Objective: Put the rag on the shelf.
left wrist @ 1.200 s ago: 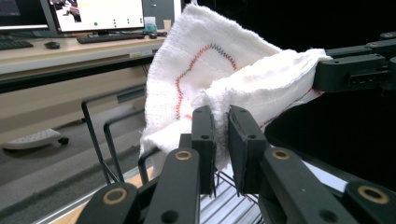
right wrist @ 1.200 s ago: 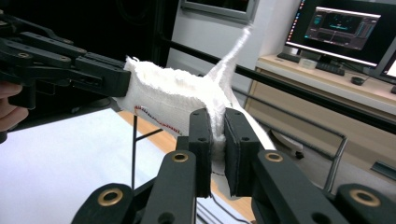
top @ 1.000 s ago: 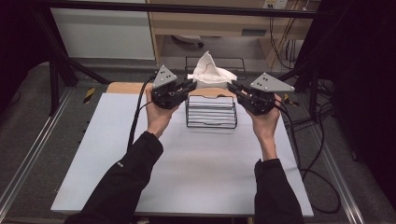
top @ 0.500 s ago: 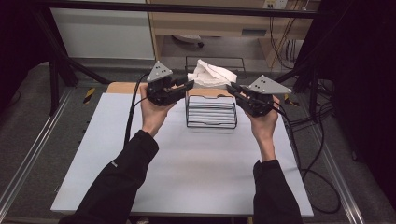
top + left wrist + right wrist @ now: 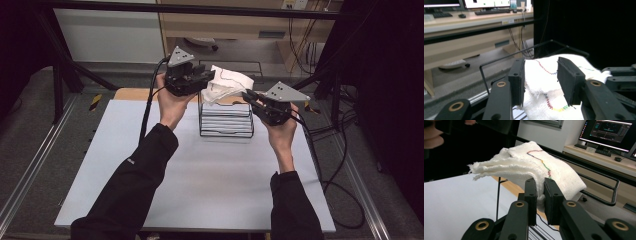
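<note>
I held the white cloth (image 5: 227,82) above the black wire rack (image 5: 226,120), which stood near the far edge of the worktop (image 5: 200,175). The right claw (image 5: 539,195) was clamped on the cloth's edge at the right side of the rack, and the pads pressed on the folded layers. The left claw (image 5: 541,77) was at the left side of the rack, a little higher than its top. Its jaws had just been opening and stood apart; the cloth lay between them, but the pads did not press on it. In the high view the left claw (image 5: 202,80) and the right claw (image 5: 248,96) were on both sides of the cloth, with the rack just under them.

The cloth had a thin coloured zigzag stitch (image 5: 543,161) and frayed edges, and it hung partly over the rack's top wire (image 5: 524,51). Behind the rack, beyond the worktop, stood a wooden bench (image 5: 225,25) with cables (image 5: 300,50) at its right. In the right gripper view a monitor (image 5: 615,133) and a keyboard (image 5: 602,151) were on a desk far behind the cloth.
</note>
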Demonstrator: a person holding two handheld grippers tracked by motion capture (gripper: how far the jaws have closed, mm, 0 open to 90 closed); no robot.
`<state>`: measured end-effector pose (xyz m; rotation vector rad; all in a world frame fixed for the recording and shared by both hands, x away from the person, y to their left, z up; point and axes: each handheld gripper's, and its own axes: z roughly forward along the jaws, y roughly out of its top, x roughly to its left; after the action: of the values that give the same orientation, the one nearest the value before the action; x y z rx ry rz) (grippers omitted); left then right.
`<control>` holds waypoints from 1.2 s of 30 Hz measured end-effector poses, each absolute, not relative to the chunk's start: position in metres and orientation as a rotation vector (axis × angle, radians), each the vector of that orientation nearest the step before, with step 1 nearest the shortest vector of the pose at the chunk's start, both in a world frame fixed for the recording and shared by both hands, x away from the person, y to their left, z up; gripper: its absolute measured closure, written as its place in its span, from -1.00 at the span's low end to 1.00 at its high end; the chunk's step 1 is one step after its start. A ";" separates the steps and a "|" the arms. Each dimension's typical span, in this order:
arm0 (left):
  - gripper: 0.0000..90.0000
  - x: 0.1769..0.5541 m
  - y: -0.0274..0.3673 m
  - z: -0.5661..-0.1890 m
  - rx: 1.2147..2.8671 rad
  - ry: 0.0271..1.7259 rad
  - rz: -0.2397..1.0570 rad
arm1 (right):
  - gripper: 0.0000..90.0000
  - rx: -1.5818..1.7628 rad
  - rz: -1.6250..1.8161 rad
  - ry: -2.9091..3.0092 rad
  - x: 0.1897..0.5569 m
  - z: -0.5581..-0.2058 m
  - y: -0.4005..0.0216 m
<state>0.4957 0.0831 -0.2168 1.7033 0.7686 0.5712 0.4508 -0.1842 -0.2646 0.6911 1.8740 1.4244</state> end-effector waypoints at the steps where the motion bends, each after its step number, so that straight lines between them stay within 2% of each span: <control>1: 0.28 0.498 0.081 -0.220 1.717 0.771 0.557 | 0.81 0.690 1.425 1.874 0.451 -0.265 -0.184; 7: 0.30 0.506 0.075 -0.235 1.739 0.794 0.550 | 0.81 0.686 1.423 1.876 0.451 -0.265 -0.184; 12: 0.58 0.507 0.076 -0.235 1.738 0.801 0.560 | 0.81 0.689 1.423 1.879 0.451 -0.267 -0.184; 15: 0.87 0.504 0.076 -0.234 1.748 0.793 0.587 | 0.81 0.692 1.421 1.879 0.451 -0.268 -0.184; 16: 0.90 0.502 0.075 -0.233 1.749 0.795 0.593 | 0.81 0.693 1.421 1.878 0.452 -0.268 -0.183; 36: 0.96 0.474 0.082 -0.238 1.741 0.752 0.551 | 0.80 0.706 1.419 1.847 0.450 -0.266 -0.181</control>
<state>0.4736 0.0823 -0.2384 1.7410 0.7524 0.5509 0.4499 -0.1815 -0.2660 0.7056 1.8468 1.4195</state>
